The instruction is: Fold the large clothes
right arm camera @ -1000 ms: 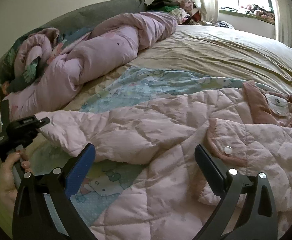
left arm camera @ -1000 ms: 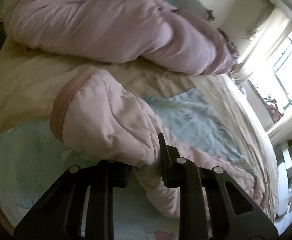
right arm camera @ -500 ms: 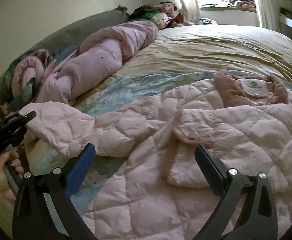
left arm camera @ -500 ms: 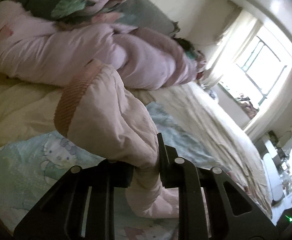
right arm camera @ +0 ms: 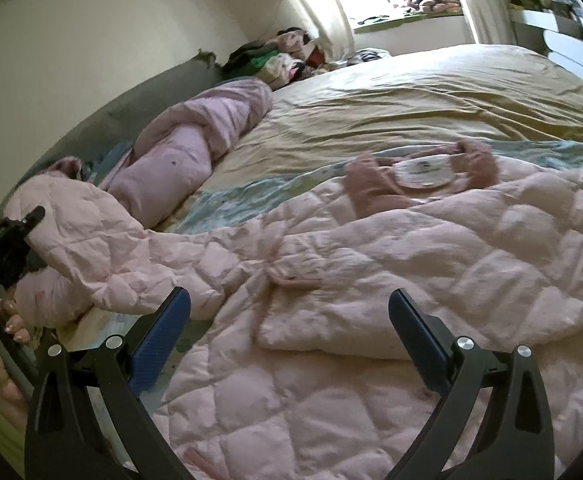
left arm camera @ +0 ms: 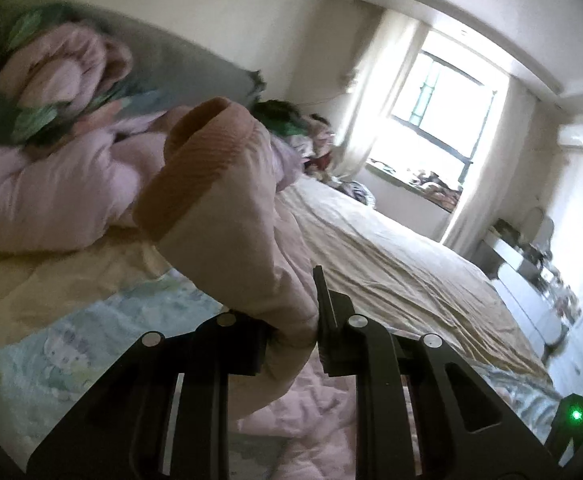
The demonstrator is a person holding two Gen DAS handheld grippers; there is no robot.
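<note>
Sleeve now lifted higher, clamped in left tool; right tool stays apart.

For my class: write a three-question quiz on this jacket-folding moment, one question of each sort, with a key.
1. True or false: the left claw is shut on the pink quilted jacket's sleeve.
2. The right claw is: A) shut on the collar B) open above the jacket C) gripping the rolled lilac duvet.
3. Fill in: the sleeve's ribbed cuff points ____ in the left wrist view.

Key: 1 true; 2 B; 3 up.
</note>
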